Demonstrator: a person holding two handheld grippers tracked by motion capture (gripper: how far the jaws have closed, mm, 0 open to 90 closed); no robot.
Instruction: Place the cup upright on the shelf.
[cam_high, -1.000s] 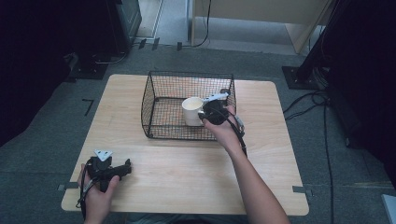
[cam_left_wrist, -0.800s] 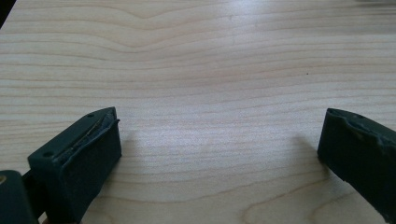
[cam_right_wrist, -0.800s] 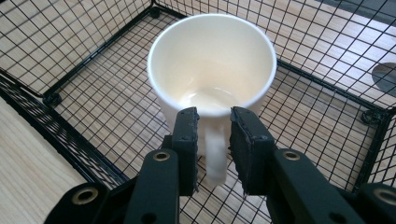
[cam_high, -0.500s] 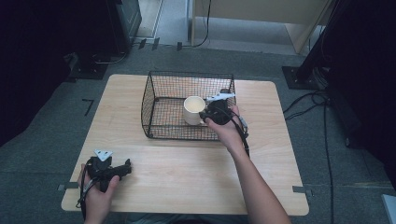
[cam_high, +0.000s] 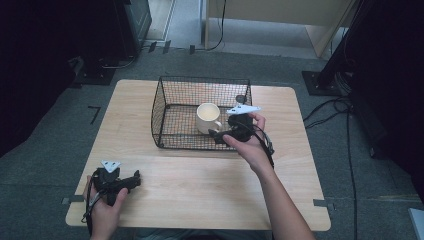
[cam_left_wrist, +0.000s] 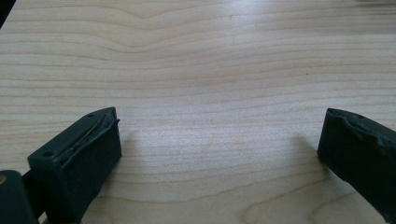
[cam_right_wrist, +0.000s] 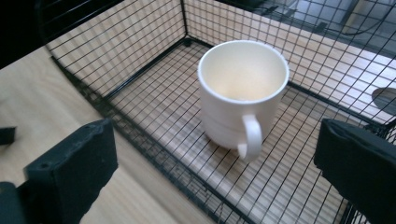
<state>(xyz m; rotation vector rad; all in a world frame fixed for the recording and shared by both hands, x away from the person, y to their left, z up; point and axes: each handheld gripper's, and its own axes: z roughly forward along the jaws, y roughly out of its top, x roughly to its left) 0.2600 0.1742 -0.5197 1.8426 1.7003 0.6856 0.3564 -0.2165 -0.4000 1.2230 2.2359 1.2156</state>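
Bench (cam_high: 200, 195): pale wood, carrying a wire basket toward its far side.
Basket (cam_high: 170, 100): black mesh, open-topped.
Mug (cam_high: 207, 117): cream, upright inside the basket, handle facing the right gripper.
Right gripper (cam_high: 220, 135): at the basket's near right edge, jaws spread wide, holding nothing.
Left gripper (cam_high: 134, 179): near the bench's front left corner, jaws wide apart, empty.

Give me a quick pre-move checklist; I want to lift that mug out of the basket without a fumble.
1. Mug upright in the wire basket: ok.
2. Mug empty: ok.
3. Handle faces the right hand-held gripper: ok.
4. Right jaws open wide enough for the mug: ok.
5. Right jaws already around the mug: not ok, they sit short of it.
6. Left hand-held gripper open, parked on the table, out of the way: ok.
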